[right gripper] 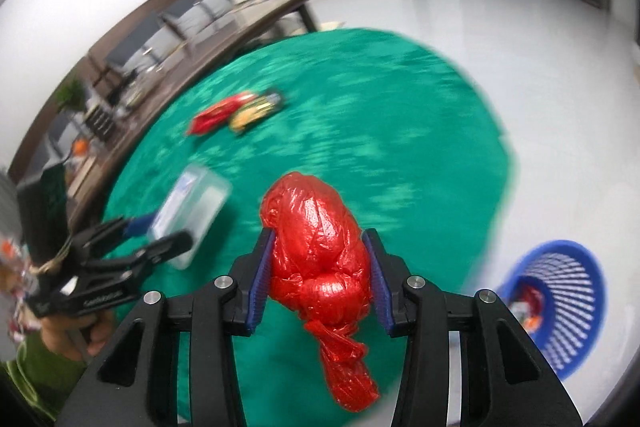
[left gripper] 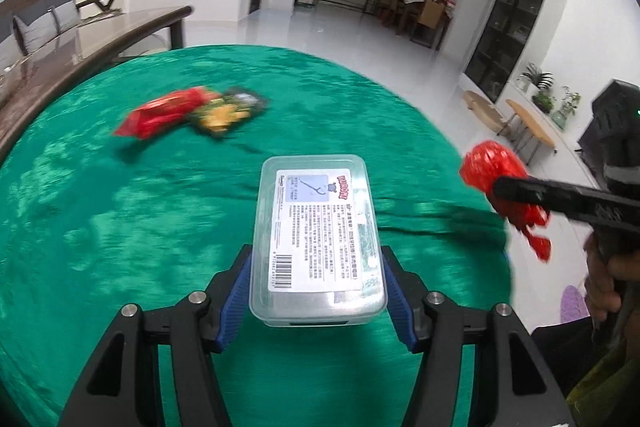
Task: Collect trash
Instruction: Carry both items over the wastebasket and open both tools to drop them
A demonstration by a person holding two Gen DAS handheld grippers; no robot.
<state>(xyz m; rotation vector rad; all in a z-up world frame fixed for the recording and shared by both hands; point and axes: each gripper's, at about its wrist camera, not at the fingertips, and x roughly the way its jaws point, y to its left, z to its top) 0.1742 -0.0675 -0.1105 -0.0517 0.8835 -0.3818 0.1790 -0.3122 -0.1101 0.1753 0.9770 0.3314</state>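
Slippage is the risk: left gripper [left gripper: 316, 287] clamps only the box [left gripper: 318, 239] end, right gripper [right gripper: 318, 275] squeezes a slick bag [right gripper: 320, 251], bin [right gripper: 560, 307] apart.

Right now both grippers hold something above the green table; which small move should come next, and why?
Probably carry the right gripper with its red knotted bag toward the blue basket on the floor. The basket stands just past the table edge on that side, and already has trash in it. The left gripper with the clear box can follow.
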